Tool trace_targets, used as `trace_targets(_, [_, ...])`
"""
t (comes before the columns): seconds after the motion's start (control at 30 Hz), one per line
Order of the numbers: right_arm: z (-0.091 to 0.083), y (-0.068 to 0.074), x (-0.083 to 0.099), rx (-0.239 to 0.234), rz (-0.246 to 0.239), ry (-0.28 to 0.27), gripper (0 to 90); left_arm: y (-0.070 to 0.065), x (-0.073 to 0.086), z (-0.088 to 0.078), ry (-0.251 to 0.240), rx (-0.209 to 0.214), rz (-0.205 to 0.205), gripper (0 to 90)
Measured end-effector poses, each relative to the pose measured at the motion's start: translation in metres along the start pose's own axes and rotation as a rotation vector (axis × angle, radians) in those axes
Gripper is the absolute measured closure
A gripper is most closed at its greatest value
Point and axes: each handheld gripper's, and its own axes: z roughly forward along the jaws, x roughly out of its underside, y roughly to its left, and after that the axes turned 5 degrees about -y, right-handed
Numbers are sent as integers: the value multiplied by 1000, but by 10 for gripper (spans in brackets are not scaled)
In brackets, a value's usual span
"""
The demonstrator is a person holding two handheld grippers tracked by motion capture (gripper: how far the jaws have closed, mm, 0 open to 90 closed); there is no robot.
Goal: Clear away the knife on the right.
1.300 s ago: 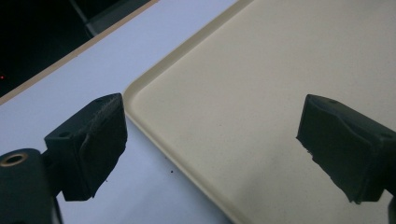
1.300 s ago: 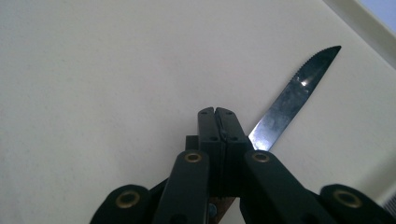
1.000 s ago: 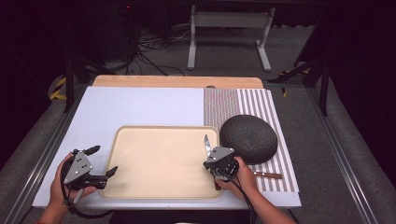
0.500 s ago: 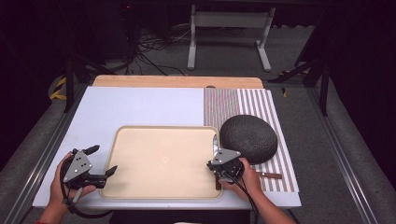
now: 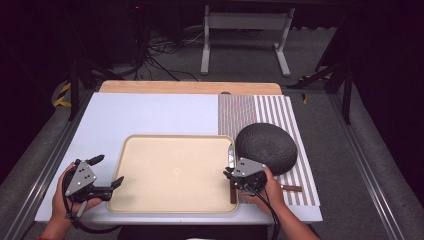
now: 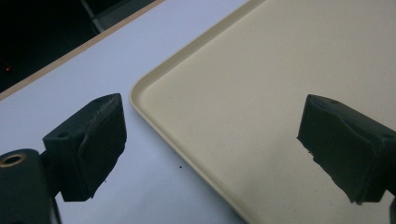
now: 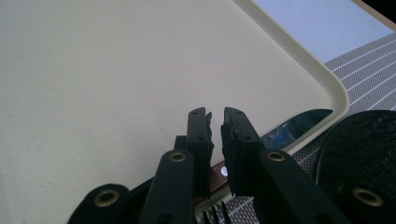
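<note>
On the left, a hand holds the left claw (image 5: 111, 169) just beside the left edge of the tan tray (image 5: 175, 136). This claw is wide open and holds nothing. In the left gripper view one jaw hangs over the white tabletop (image 5: 150, 110) and the other over the tray, with the tray's rim between them.

The tray sits in the middle of the tabletop. Its big flat part is bare.

At the tray's right edge lies the knife (image 5: 231, 154). It runs along the rim, with its shiny blade pointing away from the person and its brown handle near the right claw (image 5: 227, 174). In the right gripper view the blade (image 7: 299, 123) pokes out past the rim, on the side of the tray's corner. The right claw (image 7: 215, 116) is almost shut, with just a thin crack between the jaws. Nothing sits between the tips. The knife handle lies right under the jaws, and I cannot tell if they touch it.

Farther right, a dark round bowl (image 5: 266, 147) rests upside down on the striped mat (image 5: 295, 112), close to the tray.

I think the job is about the knife and the tray. The knife is at the tray's edge now, not flat in the middle. The bowl looks untouched, so it may be next.
</note>
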Motion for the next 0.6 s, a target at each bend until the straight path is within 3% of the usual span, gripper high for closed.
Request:
trace_targets(0.3, [-8,-4,-1,24,-17,-49,754,0,1,1,4,8,-4,88])
trace_targets(0.5, [-13,-5,-2,48,-30,-79,659,2,1,1,4,6,3,88])
trace_targets(0.6, [-16,-6,-2,59,-12,-93,605,2,1,2,4,9,1,88])
